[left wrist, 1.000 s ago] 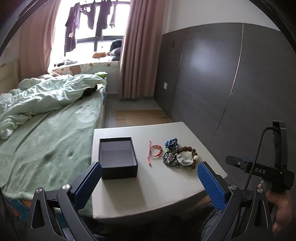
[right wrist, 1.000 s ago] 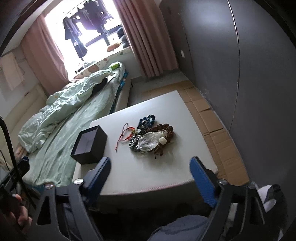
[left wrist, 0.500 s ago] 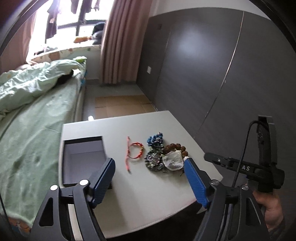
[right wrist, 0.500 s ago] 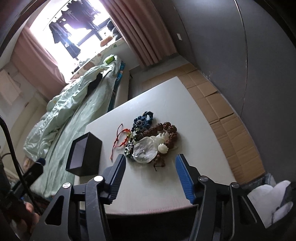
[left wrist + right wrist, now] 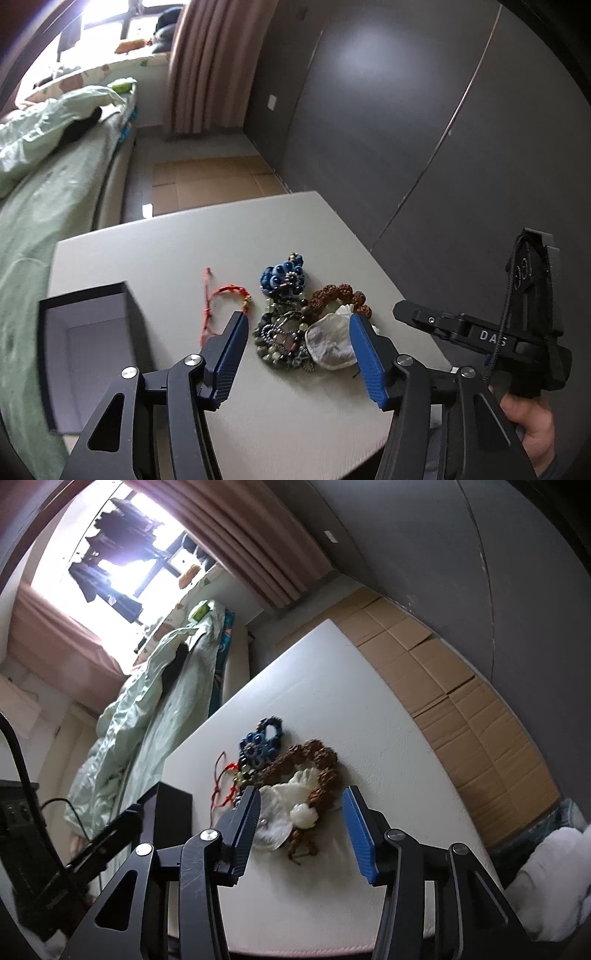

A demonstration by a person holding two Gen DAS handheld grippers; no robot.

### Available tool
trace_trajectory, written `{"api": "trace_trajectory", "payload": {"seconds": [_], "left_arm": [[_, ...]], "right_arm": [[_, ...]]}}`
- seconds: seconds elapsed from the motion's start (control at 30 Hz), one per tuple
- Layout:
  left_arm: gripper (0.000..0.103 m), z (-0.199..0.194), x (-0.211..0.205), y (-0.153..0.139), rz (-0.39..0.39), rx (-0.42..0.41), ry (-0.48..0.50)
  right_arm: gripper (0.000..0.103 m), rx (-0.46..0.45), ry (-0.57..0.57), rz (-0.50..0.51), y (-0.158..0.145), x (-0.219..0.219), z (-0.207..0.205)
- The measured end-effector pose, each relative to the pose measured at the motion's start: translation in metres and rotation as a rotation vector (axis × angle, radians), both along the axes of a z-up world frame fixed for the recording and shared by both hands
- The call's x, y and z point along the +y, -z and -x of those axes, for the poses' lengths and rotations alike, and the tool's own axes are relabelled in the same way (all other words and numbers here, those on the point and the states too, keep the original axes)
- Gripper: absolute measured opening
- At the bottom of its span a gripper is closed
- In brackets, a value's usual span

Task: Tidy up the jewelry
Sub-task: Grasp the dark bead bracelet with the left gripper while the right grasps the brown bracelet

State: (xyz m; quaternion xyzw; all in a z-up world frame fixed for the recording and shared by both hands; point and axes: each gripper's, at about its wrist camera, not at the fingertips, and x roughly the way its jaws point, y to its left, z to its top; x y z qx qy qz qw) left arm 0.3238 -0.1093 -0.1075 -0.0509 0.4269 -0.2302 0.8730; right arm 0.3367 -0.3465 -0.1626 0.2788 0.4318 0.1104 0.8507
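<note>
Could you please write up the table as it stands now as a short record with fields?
surface: pale table beside a bed
box: open dark box, nothing visible inside, at the table's bed-side edge
loose piece: red cord bracelet, apart from the box
pile: blue beaded piece, brown bead bracelet, white pouch, touching and overlapping
left gripper: above the pile, jaws closing, nothing gripped
right gripper: above the pile, jaws closing, nothing gripped
</note>
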Motion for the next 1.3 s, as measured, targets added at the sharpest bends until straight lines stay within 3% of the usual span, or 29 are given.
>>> {"api": "trace_trajectory", "payload": {"seconds": [0.27, 0.47, 0.53, 0.6, 0.7, 1.03, 1.23, 1.3], "left_arm": [[0.051, -0.034, -0.024, 0.029, 0.006, 0.073, 0.052], [0.043, -0.049, -0.026, 0.052, 0.032, 0.131, 0.037], [0.032, -0.052, -0.027, 0.057, 0.033, 0.144, 0.034], [0.012, -0.055, -0.023, 0.062, 0.053, 0.168, 0.022], [0.003, -0.055, -0.019, 0.06, 0.079, 0.166, 0.006], [0.002, -0.043, 0.004, 0.029, 0.155, 0.097, -0.015], [0.003, -0.046, 0.006, 0.03, 0.158, 0.119, -0.024], [0.005, -0.051, 0.004, 0.035, 0.15, 0.153, -0.029]], "right_arm": [[0.047, 0.026, 0.044, -0.037, 0.011, -0.012, -0.011], [0.04, 0.055, 0.04, -0.039, 0.018, -0.01, -0.022], [0.04, 0.058, 0.034, -0.03, 0.019, -0.008, -0.025], [0.04, 0.064, 0.034, -0.018, 0.02, -0.007, -0.029], [0.039, 0.075, 0.041, -0.003, 0.021, -0.008, -0.036], [0.038, 0.099, 0.007, 0.103, 0.022, 0.01, -0.048], [0.036, 0.122, -0.017, 0.203, 0.023, 0.025, -0.056], [0.028, 0.135, -0.02, 0.256, 0.025, 0.03, -0.059]]}}
